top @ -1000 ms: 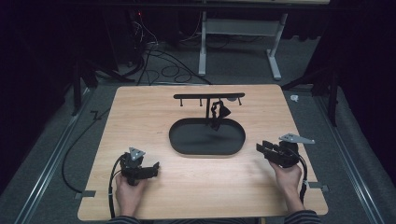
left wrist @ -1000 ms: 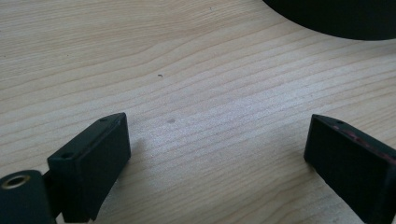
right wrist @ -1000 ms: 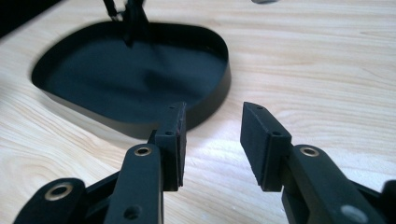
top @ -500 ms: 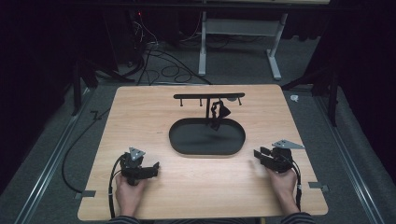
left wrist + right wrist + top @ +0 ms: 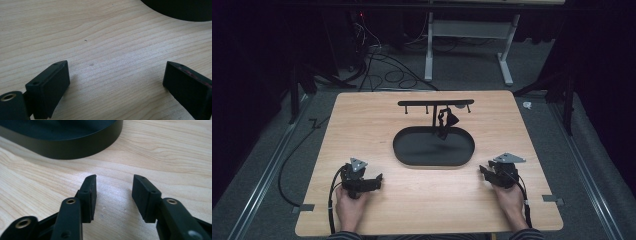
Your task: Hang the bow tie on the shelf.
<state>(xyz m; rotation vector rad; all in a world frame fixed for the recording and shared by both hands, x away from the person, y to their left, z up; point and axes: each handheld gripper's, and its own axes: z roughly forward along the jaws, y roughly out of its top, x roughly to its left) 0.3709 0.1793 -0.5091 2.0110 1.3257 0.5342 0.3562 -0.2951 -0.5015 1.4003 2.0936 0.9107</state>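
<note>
Sitting mid-table, black oval tray (image 5: 433,150) is carrying a T-shaped stand (image 5: 435,104) at its far edge, with a small dark item (image 5: 445,121) hanging off it, too small to identify. Left gripper (image 5: 374,180) is lying near-left, jaws wide apart, empty. Right gripper (image 5: 484,171) is resting near-right, jaws parted, empty. Cables (image 5: 377,65) are trailing across the floor beyond the table (image 5: 362,115).

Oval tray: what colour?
Black oval tray, matte; clearest in the high view.
</note>
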